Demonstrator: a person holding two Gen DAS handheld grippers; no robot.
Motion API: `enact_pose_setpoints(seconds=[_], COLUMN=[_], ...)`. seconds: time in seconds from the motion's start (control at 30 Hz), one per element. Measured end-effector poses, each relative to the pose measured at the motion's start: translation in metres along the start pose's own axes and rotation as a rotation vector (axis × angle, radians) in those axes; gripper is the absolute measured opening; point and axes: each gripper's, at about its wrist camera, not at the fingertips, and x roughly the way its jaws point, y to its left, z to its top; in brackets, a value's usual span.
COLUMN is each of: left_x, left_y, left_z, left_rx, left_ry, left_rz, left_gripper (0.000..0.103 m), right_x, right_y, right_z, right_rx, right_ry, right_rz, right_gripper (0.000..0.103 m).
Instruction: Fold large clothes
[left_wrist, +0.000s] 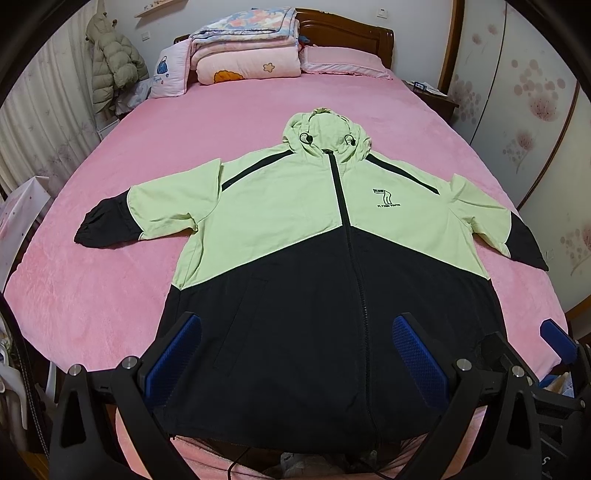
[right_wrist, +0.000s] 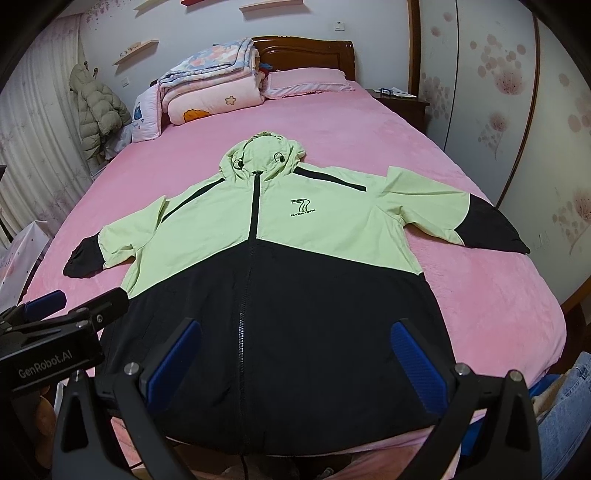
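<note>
Lime-green and black zipped hooded jacket (left_wrist: 314, 258) flat on pink bed (left_wrist: 110, 295), long axis hem-to-hood, hem at foot edge; L gripper (left_wrist: 295, 354) & R gripper (right_wrist: 295, 354) both wide open, empty, just above hem.

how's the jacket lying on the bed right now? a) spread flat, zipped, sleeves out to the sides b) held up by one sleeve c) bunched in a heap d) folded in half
a: the green and black hooded jacket lies flat on the pink bed, zipper closed and both sleeves out sideways.
</note>
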Motion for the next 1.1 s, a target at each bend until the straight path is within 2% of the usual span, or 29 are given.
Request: enact_pose_setpoints(seconds=[1.1], left_x=[-0.0022], left_y=[0.0026], left_z=[-0.0004], left_rx=[0.006], left_ry=[-0.012], left_rz=[0.004], left_gripper=[0.103], right_x=[-0.0044], right_y=[-0.0037], right_z=[0.0038], right_rx=[0.022], right_ry=[-0.025], right_rz=[0.005], right_gripper=[0.103])
